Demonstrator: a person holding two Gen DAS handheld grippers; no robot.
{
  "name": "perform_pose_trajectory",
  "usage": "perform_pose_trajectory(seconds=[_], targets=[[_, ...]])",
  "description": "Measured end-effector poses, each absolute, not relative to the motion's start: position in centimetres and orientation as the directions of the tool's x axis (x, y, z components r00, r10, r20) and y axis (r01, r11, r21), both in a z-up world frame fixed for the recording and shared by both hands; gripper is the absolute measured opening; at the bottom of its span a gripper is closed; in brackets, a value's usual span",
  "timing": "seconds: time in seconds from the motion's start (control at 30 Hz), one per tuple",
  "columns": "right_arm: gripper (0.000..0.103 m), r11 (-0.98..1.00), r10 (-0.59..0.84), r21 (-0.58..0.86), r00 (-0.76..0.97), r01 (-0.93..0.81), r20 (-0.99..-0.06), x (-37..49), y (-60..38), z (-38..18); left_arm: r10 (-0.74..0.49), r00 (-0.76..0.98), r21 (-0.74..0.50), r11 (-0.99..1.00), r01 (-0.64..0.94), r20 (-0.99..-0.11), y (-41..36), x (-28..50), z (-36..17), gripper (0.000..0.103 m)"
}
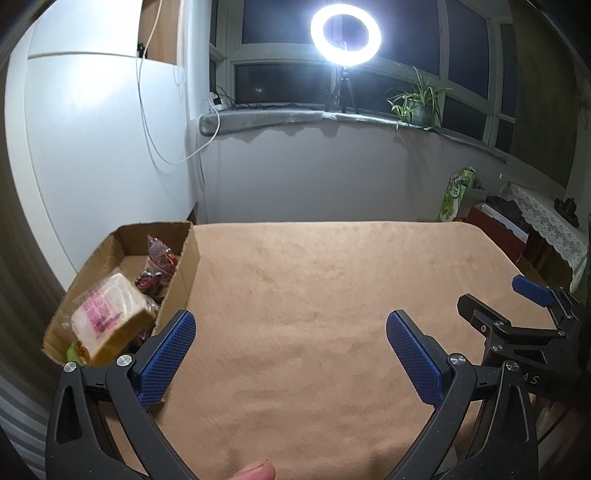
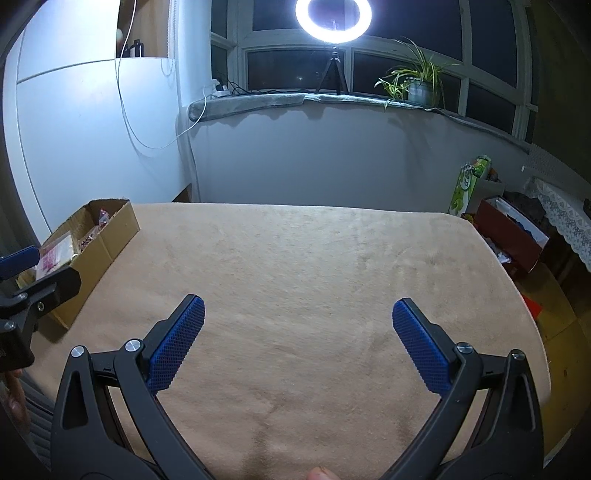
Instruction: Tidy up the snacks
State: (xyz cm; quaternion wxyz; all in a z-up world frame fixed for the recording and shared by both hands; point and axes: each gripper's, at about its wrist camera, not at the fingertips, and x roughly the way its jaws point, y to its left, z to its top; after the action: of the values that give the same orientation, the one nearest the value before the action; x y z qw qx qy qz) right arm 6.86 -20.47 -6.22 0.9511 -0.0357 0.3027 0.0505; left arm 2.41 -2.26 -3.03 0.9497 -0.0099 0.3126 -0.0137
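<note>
An open cardboard box (image 1: 186, 271) stands at the table's left edge. Inside it lie a wrapped bread slice (image 1: 110, 317) with pink print and dark red snack packets (image 1: 160, 256). My left gripper (image 1: 291, 325) is open just right of the box, nothing between its blue pads. The right gripper's black frame (image 1: 517, 325) shows at the far right of the left wrist view. In the right wrist view my right gripper (image 2: 297, 314) is open over bare tan cloth, and the box (image 2: 107, 242) sits far left with the packets (image 2: 55, 251) inside. The left gripper's frame (image 2: 33, 291) edges in at left.
The table wears a tan cloth (image 2: 314, 258). A white cabinet (image 1: 96, 147) stands behind the box. On the windowsill are a ring light (image 1: 345, 33) and a potted plant (image 1: 419, 99). A green package (image 2: 467, 184) and a red box (image 2: 513, 236) lie beyond the right edge.
</note>
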Motion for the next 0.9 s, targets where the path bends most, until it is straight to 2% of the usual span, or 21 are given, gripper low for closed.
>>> perform_pose_trajectory(seconds=[0.9], targets=[[0.103,0.991,0.073,-0.049,0.814,-0.123,-0.577,6.92,-20.36,-5.69,-0.018,0.798,0.000,1.000,0.022,-0.603,-2.06,2.02,-2.87,0.103]])
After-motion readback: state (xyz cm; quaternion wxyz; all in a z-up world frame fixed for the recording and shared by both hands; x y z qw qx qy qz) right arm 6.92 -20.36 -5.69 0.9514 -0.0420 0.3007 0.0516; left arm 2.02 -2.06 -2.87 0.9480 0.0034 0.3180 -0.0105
